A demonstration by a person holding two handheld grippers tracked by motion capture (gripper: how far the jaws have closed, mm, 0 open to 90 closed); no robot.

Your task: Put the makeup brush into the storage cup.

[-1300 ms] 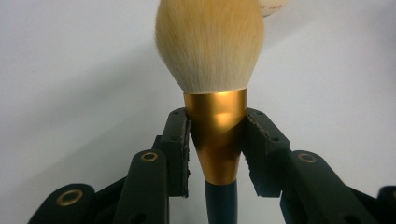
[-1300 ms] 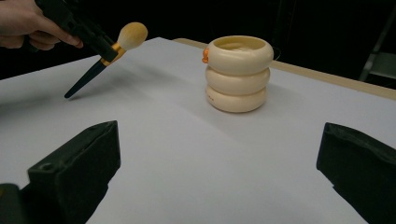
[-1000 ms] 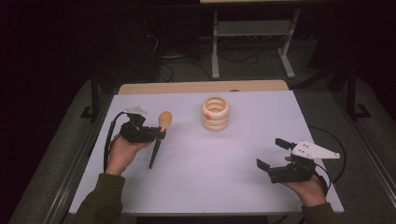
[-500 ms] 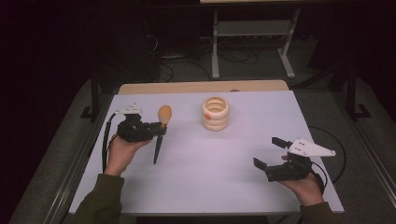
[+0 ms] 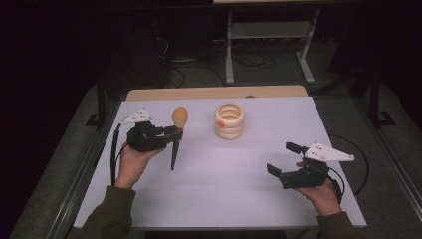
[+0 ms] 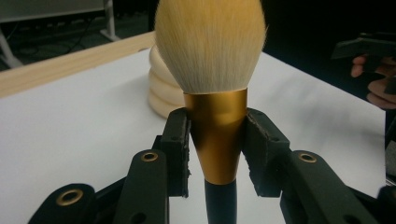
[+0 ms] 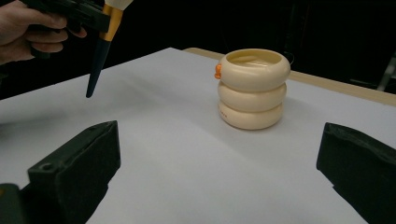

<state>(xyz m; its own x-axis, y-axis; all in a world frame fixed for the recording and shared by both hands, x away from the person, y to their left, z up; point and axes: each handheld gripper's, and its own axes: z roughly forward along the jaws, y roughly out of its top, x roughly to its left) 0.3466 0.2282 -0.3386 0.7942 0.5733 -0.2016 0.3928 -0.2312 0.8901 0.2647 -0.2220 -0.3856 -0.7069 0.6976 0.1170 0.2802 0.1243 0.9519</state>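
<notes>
At the left, the left hand-held gripper (image 5: 168, 132) clamps a makeup brush (image 5: 177, 134) by its gold collar, bristles up, handle tip just above the white desk (image 5: 209, 184). The cream ringed holder (image 5: 230, 121) stands mid-desk, so the brush probably needs carrying upright over its mouth. At the right, the right hand-held gripper (image 5: 281, 160) rests open and empty.

The brush (image 5: 176, 130) stands left of the ringed holder (image 5: 230, 121) on the table (image 5: 219, 189); right gripper (image 5: 282, 160) nearer, right.
</notes>
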